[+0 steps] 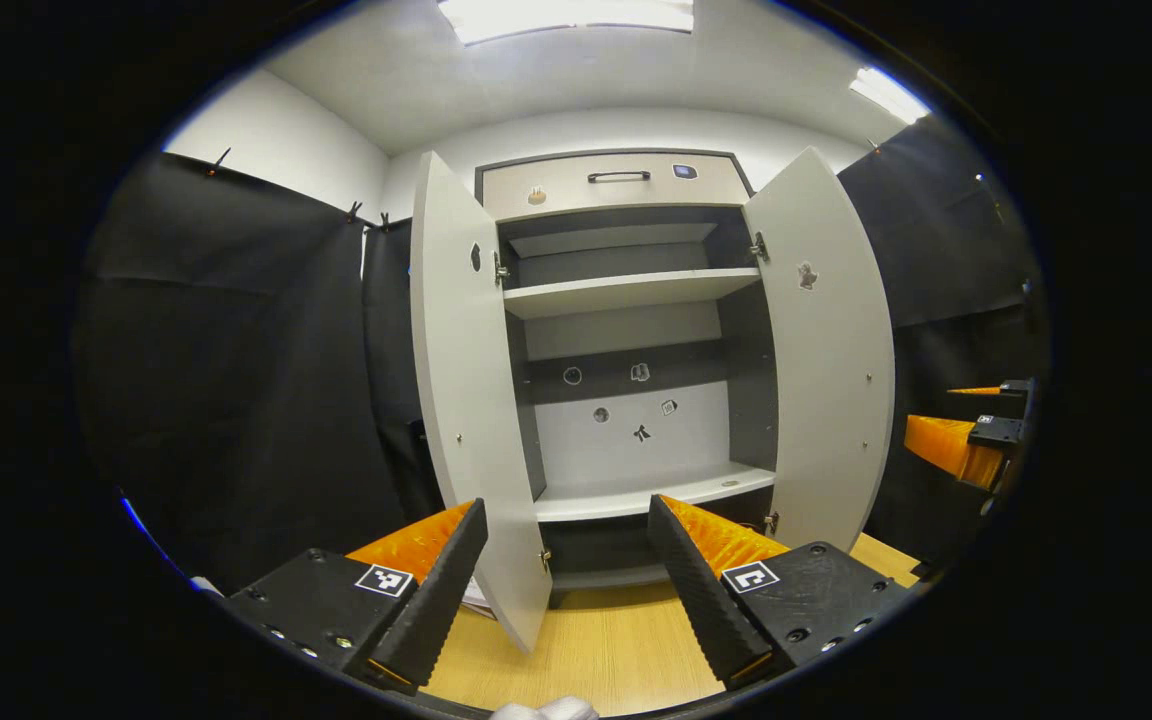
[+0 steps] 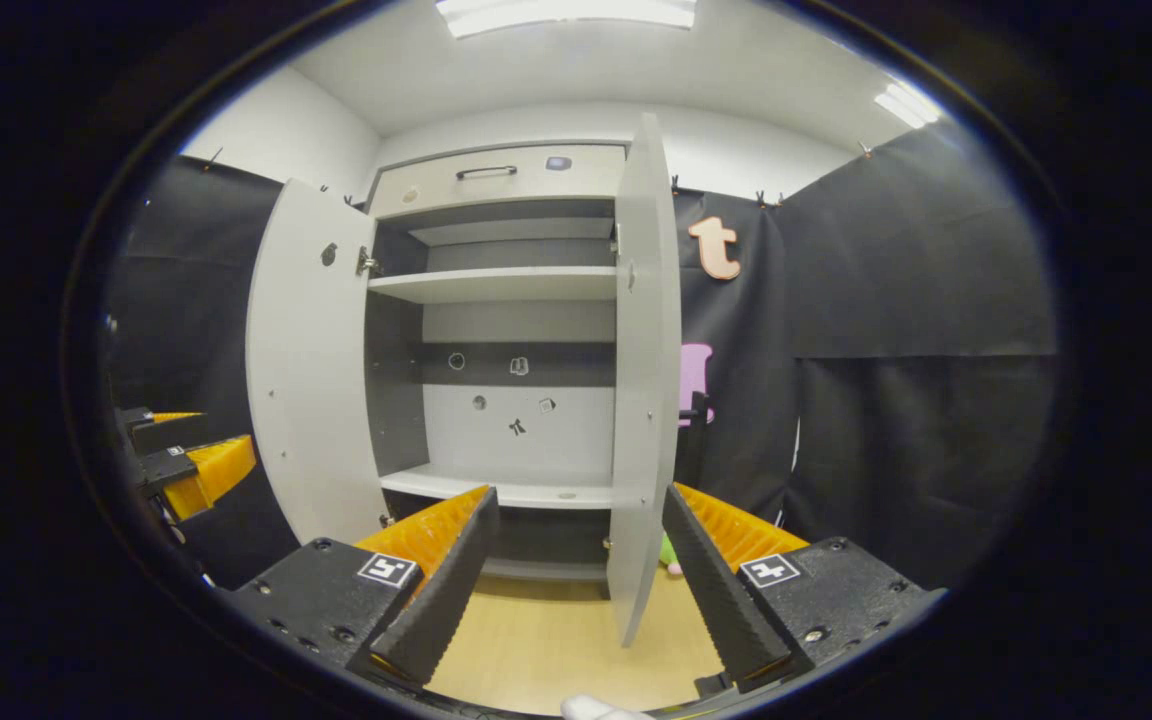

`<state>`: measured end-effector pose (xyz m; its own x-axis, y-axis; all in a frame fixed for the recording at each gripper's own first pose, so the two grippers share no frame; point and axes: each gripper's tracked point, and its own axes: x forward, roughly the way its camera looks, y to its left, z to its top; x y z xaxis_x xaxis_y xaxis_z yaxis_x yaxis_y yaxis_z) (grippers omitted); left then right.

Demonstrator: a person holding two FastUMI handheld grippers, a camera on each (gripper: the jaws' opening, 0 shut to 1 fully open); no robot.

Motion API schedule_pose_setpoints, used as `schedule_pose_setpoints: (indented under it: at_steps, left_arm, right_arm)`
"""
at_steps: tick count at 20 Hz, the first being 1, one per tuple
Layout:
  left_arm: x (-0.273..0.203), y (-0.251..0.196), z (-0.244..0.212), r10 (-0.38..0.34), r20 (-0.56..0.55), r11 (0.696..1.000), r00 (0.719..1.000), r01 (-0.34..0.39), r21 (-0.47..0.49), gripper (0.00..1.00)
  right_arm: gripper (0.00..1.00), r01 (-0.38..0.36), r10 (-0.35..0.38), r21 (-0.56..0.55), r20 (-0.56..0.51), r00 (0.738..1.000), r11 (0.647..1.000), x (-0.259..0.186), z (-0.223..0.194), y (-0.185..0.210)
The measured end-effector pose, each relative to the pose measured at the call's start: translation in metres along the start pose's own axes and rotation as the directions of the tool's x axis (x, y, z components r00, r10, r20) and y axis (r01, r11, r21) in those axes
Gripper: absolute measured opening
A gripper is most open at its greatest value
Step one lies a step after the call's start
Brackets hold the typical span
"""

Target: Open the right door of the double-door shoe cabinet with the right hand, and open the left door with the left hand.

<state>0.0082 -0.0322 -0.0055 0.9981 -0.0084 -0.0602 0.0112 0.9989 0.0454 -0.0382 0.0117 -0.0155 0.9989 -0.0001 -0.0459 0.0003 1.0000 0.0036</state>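
Fingers spread wide and holding nothing on both grippers; both cabinet doors stand open.

The left gripper (image 1: 568,572) has its jaws well apart, the near edge of the left door (image 1: 466,400) showing between them without either finger touching it. The right gripper (image 2: 581,565) is just as wide, the right door (image 2: 644,380) edge-on between its fingers, also untouched. The shoe cabinet (image 2: 501,350) stands at the far wall with bare shelves (image 1: 626,292) and a closed drawer (image 1: 616,183) on top. I judge the opening done on both sides; what remains is drawing each gripper straight back, clear of the door edges, without knocking them.
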Motion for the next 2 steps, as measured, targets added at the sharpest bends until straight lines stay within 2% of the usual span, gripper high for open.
schedule_pose_setpoints:
  at_steps: [1, 2]
  left_arm:
    - [-0.0005, 0.0, 0.0007, 0.004, 0.001, 1.0, 1.0, -0.004, -0.002, 0.96]
    - [-0.0004, -0.0001, 0.0018, 0.003, 0.005, 1.0, 1.0, -0.003, -0.004, 0.89]
  right_arm:
    - [1.0, 0.001, -0.001, 0.002, 0.001, 1.0, 1.0, -0.0001, 0.0002, 0.0004]
    - [1.0, -0.001, 0.001, 0.004, 0.002, 1.0, 1.0, -0.0002, 0.0007, 0.0014]
